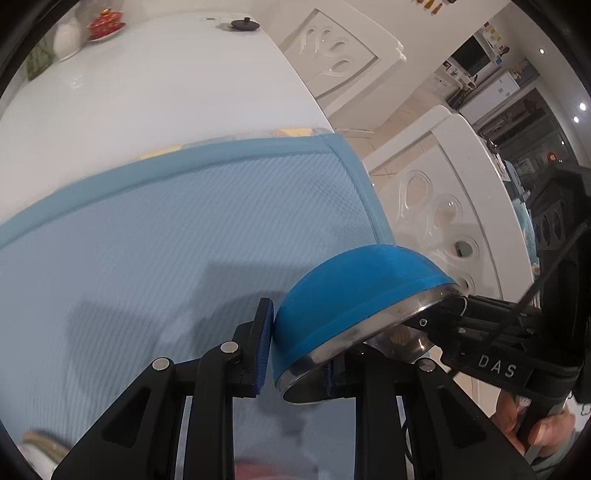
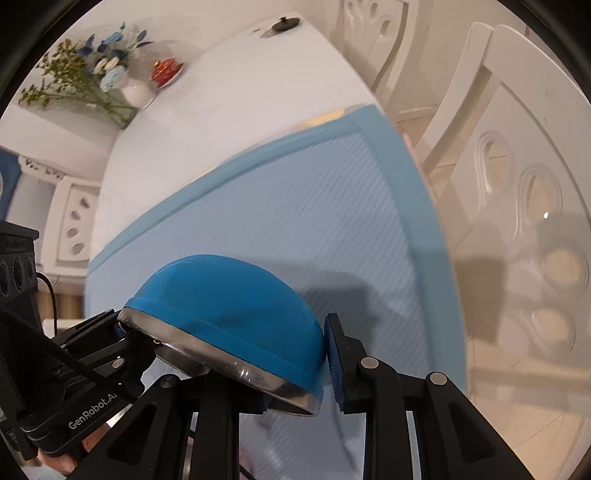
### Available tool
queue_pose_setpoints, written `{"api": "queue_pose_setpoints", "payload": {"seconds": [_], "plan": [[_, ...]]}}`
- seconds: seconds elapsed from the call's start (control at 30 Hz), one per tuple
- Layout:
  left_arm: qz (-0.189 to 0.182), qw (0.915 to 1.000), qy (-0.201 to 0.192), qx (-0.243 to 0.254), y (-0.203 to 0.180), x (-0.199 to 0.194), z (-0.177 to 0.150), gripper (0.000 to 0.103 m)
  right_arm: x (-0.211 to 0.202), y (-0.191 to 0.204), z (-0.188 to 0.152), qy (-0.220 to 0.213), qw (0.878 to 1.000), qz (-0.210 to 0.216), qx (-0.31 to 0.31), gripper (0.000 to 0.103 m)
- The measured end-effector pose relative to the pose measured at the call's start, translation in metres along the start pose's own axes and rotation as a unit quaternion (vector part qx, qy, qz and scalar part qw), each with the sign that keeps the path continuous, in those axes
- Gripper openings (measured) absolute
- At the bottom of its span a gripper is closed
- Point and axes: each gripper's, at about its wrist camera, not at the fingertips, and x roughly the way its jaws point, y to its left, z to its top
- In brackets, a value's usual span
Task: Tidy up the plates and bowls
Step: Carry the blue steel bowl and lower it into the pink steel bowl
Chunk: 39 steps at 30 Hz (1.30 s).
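A blue bowl (image 1: 351, 295) with a steel rim and steel inside is held in the air above the light blue mat (image 1: 166, 240), tilted with its blue outside facing up. My left gripper (image 1: 295, 354) is shut on its near rim, one pad on the blue wall, one inside. My right gripper (image 2: 295, 369) is shut on the opposite rim of the same bowl (image 2: 229, 310). Each gripper shows in the other's view, the right one (image 1: 439, 314) and the left one (image 2: 129, 332). The mat (image 2: 314, 221) lies below.
The mat lies on a white table (image 1: 147, 92). At its far end stand a white vase with flowers (image 2: 136, 92), a red dish (image 2: 166, 70) and a small black lid (image 1: 243, 24). White chairs (image 1: 443, 206) stand along the table's right side. A plate edge (image 1: 37, 443) shows bottom left.
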Motion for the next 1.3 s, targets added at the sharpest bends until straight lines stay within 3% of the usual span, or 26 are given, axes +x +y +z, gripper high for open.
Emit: {"api": "queue_pose_setpoints", "payload": {"seconds": [0.23, 0.47, 0.77, 0.93, 1.3], "plan": [[-0.005, 0.9993, 0.016, -0.033, 0.018, -0.049, -0.054, 0.02, -0.015, 0.026, -0.042, 0.062, 0.997, 0.047, -0.01, 0.024], [0.018, 0.9981, 0.014, -0.057, 0.035, -0.09, -0.116, 0.02, -0.014, 0.065, -0.09, 0.118, 0.99, 0.074, -0.034, 0.026], [0.004, 0.9929, 0.043, -0.111, 0.067, -0.087, -0.168, 0.02, 0.016, 0.082, -0.132, 0.188, 0.979, 0.06, -0.047, 0.026], [0.0, 0.9926, 0.056, -0.108, 0.07, -0.081, -0.183, 0.02, 0.024, 0.088, -0.144, 0.201, 0.977, 0.047, -0.052, 0.026], [0.022, 0.9951, 0.058, -0.078, 0.061, -0.066, -0.194, 0.02, 0.027, 0.082, -0.146, 0.181, 0.981, 0.028, -0.064, 0.026]]}}
